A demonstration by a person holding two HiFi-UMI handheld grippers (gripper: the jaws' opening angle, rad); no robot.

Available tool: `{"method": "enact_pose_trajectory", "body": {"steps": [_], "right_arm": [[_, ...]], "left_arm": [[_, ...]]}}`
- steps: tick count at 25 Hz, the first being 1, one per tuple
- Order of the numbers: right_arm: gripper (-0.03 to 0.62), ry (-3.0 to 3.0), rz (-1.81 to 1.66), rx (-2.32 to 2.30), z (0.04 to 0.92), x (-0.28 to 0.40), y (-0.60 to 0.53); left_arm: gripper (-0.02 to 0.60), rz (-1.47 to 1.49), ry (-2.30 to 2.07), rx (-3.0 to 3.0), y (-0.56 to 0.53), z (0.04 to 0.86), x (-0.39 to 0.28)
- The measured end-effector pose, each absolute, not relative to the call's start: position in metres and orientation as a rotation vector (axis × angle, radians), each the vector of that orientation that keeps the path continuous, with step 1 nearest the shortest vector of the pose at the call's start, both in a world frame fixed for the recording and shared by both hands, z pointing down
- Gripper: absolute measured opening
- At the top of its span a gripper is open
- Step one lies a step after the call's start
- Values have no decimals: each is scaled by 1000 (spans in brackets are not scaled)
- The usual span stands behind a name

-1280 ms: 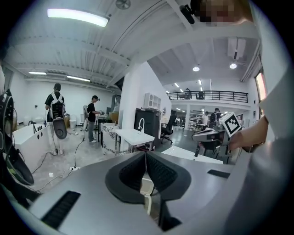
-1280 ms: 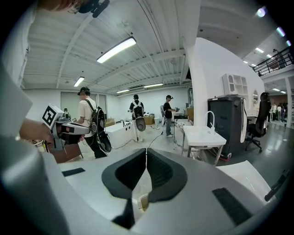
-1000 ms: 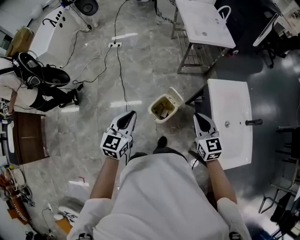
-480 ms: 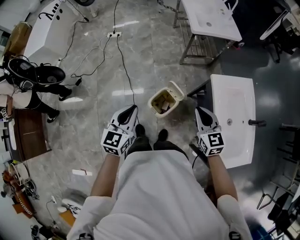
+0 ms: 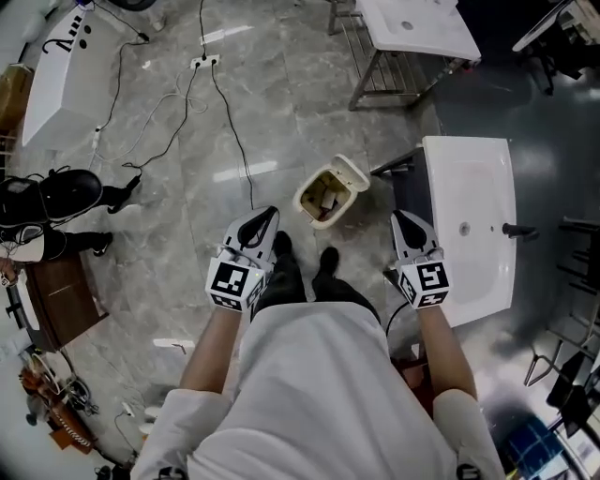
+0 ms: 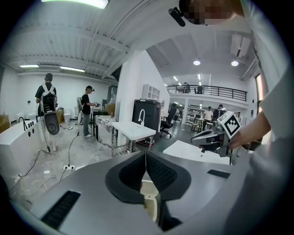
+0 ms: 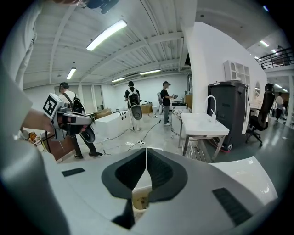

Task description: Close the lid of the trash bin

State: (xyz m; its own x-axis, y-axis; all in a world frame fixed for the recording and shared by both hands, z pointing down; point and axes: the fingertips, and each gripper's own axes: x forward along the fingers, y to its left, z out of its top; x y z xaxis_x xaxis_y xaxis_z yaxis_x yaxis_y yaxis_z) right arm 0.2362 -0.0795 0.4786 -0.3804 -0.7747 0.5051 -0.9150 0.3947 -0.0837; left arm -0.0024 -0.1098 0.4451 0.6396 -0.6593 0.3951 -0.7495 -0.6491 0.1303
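Observation:
The small cream trash bin (image 5: 325,199) stands on the marble floor just ahead of the person's feet, with its lid (image 5: 351,173) flipped up and rubbish showing inside. Both grippers are held level above the floor with nothing in them. My left gripper (image 5: 268,215) is shut, to the left of the bin and nearer me. My right gripper (image 5: 398,217) is also shut, to the right of the bin. In each gripper view the jaws meet at the tips, and the bin (image 6: 149,197) (image 7: 139,200) shows below them, left gripper (image 6: 145,154), right gripper (image 7: 146,149).
A white basin top (image 5: 470,228) stands close on the right, beside the right gripper. Another white basin on a metal frame (image 5: 413,26) is further ahead. Cables (image 5: 228,108) and a power strip (image 5: 203,62) lie on the floor. A person (image 5: 58,198) stands far left.
The person has stepped forward, so the bin now lies closer to the feet and between the two grippers. Both grippers stay shut and level.

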Motion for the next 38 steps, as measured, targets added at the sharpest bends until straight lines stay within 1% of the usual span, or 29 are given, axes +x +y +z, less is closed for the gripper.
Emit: {"method": "enact_pose_trajectory", "body": {"steps": [8, 16, 28, 38], "right_arm": [[31, -2200, 544, 1438, 511, 211, -97], [31, -2121, 625, 1351, 570, 201, -122], [31, -1967, 766, 1266, 713, 223, -155], [32, -1867, 885, 1181, 806, 254, -182]], "left_arm": [[21, 521, -1037, 2599, -139, 486, -12], [21, 564, -970, 2584, -162, 520, -21], [21, 621, -832, 2541, -152, 601, -1], [21, 663, -788, 2518, -143, 647, 2]]}}
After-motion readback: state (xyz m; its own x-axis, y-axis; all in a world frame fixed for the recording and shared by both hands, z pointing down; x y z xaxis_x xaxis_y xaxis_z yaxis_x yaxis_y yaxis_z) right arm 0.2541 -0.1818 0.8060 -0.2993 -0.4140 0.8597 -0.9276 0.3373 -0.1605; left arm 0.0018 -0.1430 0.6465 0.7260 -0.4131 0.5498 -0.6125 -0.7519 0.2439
